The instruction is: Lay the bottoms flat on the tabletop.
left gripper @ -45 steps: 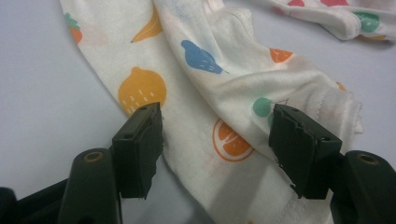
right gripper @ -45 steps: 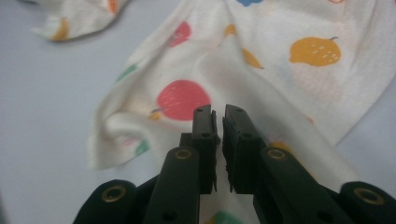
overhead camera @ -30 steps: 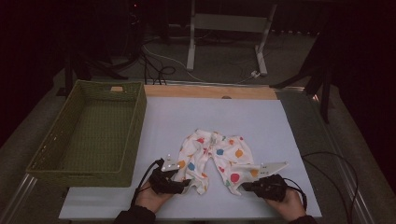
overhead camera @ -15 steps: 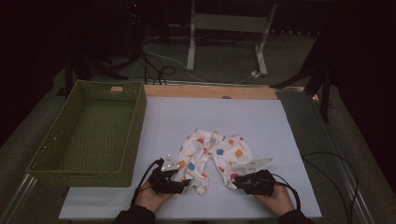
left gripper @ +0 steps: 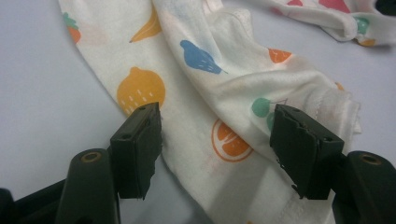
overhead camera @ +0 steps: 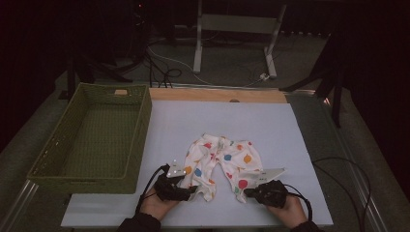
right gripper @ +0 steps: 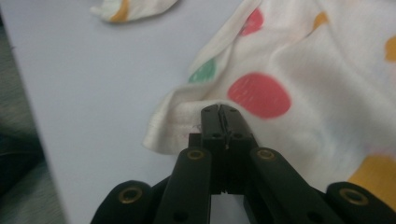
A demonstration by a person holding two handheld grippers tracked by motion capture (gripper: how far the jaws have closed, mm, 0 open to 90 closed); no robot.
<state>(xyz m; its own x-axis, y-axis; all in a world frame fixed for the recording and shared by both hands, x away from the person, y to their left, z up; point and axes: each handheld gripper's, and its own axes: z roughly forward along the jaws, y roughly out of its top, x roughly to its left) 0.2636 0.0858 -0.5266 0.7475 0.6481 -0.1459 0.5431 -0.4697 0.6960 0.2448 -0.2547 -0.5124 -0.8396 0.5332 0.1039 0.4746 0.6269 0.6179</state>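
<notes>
A small pair of white pants (overhead camera: 220,159) printed with coloured fruit lies crumpled on the pale table (overhead camera: 232,116), legs toward the near edge. My left gripper (overhead camera: 193,189) is at the left leg's hem. In the left gripper view the pants (left gripper: 224,93) run between the jaws of the left gripper (left gripper: 217,140), which stand wide open on either side of the cloth. My right gripper (overhead camera: 246,192) is at the right leg's end. In the right gripper view, the right gripper (right gripper: 220,112) is shut, its tips pinching the bunched hem of the pants (right gripper: 303,70).
A green woven basket (overhead camera: 140,140) stands along the table's left side with nothing inside. A wooden strip (overhead camera: 217,94) borders the far edge. A black cable (overhead camera: 338,164) loops off the table's right side. Stands and cables sit on the dark floor beyond.
My right gripper has slid left from beside the pants to the right leg's hem and now pinches it. The left gripper has stayed at the left leg.
</notes>
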